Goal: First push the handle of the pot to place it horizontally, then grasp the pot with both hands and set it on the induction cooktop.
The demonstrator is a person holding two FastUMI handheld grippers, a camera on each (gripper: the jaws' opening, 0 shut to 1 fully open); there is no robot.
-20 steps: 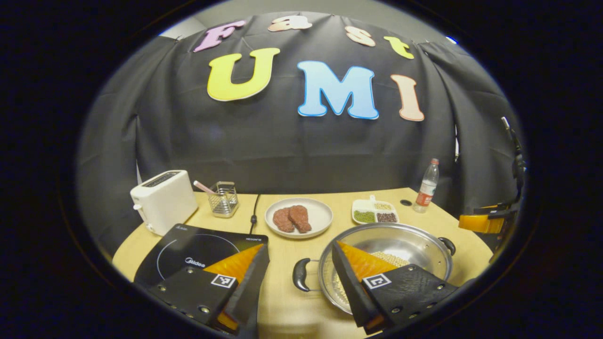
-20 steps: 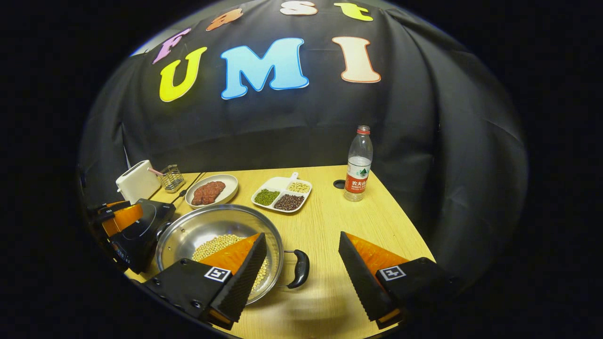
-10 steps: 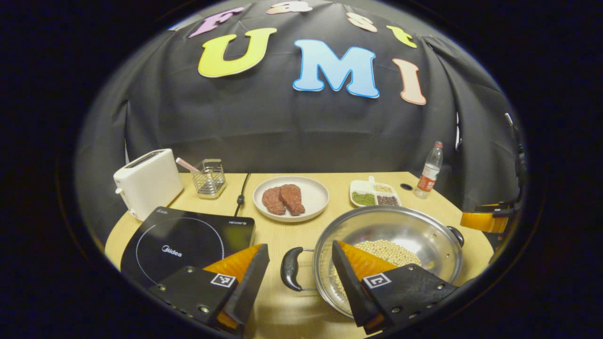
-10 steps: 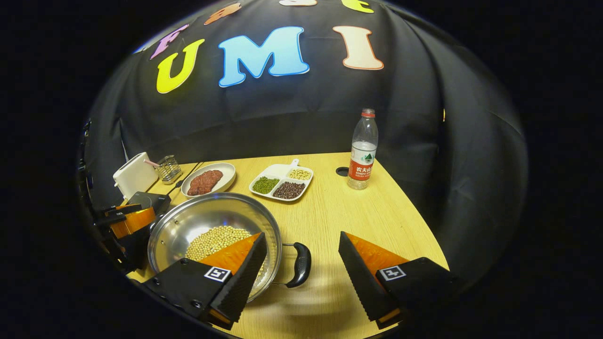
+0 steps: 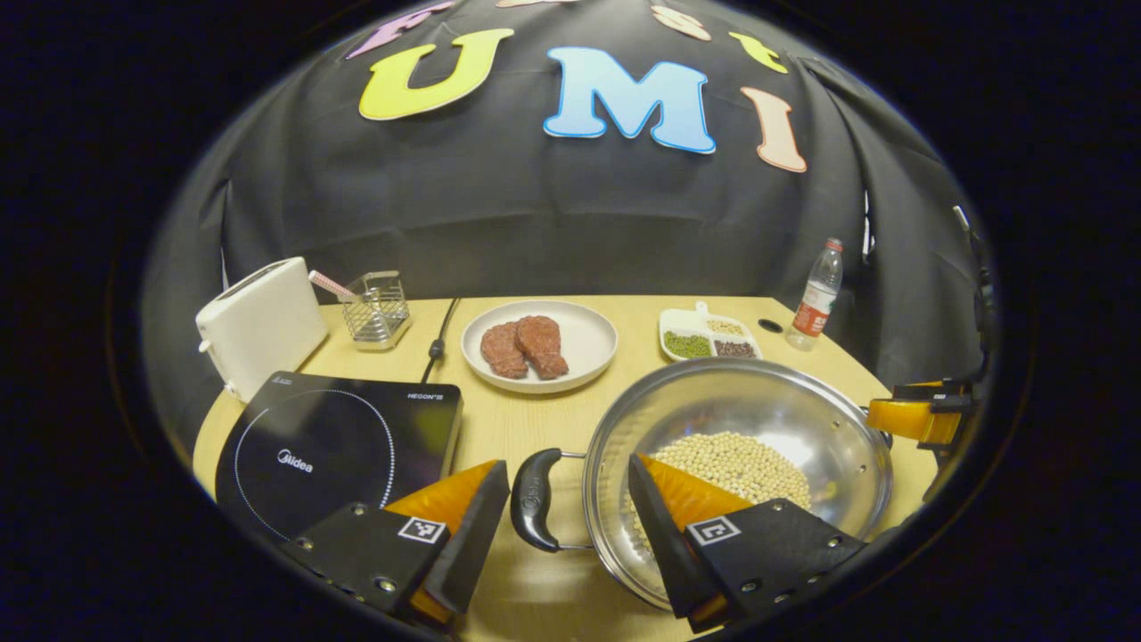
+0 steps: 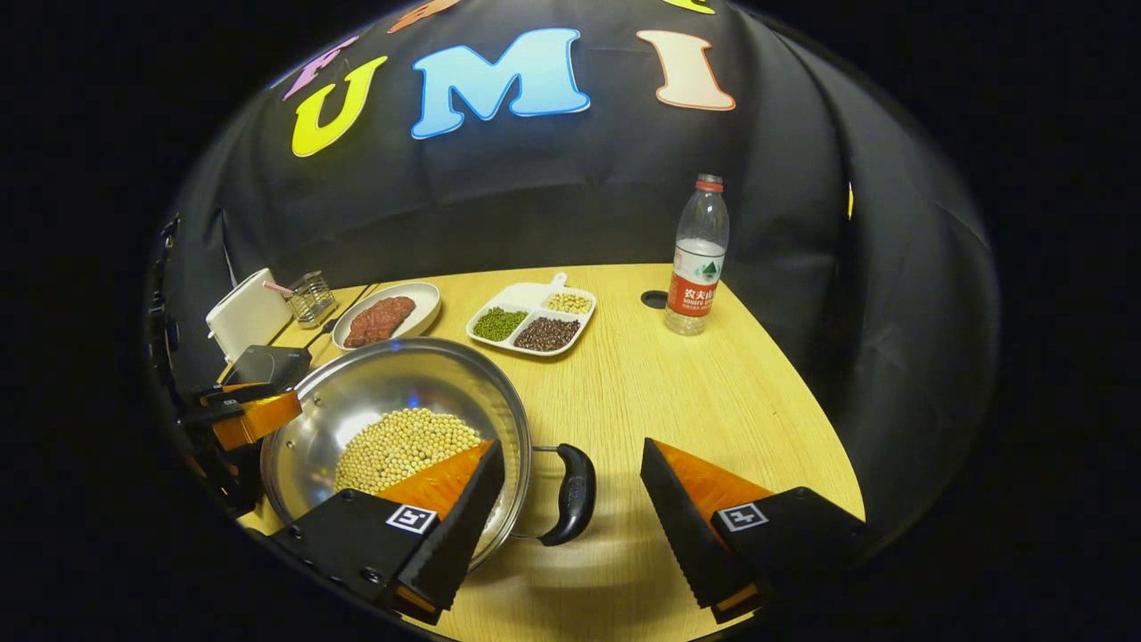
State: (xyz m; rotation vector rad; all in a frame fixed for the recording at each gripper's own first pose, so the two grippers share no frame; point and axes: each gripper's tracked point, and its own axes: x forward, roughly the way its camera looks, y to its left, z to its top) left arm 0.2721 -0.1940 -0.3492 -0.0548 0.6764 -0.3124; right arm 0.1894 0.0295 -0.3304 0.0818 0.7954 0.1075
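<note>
Steel pot [image 5: 784,419] sits on the wooden table [image 6: 713,392], holding a heap of pale beans [image 5: 735,464], with the induction cooktop [image 5: 334,441] lying to its side, apart from it. The left gripper view shows that cooktop in full, its ring mark facing up, along with a white toaster [image 5: 258,325], a wire holder [image 5: 376,308], a cable [image 5: 439,339] and a plate of meat [image 5: 539,343]. The right gripper view takes in a wide bare stretch of table on the far side and a water bottle [image 6: 697,259] standing upright near a small hole in the tabletop; there just a dark corner of the cooktop [image 6: 267,364] peeks out behind the pot [image 6: 392,401]. A divided dish [image 6: 532,318] of 3 kinds of beans lies between the plate [image 6: 383,312] and the bottle.

Left gripper [image 5: 566,517] is spread wide, its 2 fingers straddling the pot's black handle [image 5: 533,499]; 1 finger reaches over the pot's rim above the beans, the other sits on the cooktop side. Neither finger presses the handle. Right gripper [image 6: 570,499] is spread wide too, straddling the opposite black handle [image 6: 575,495], 1 finger over the rim and the other over bare table. Both handles lie level, pointing sideways from the pot.
</note>
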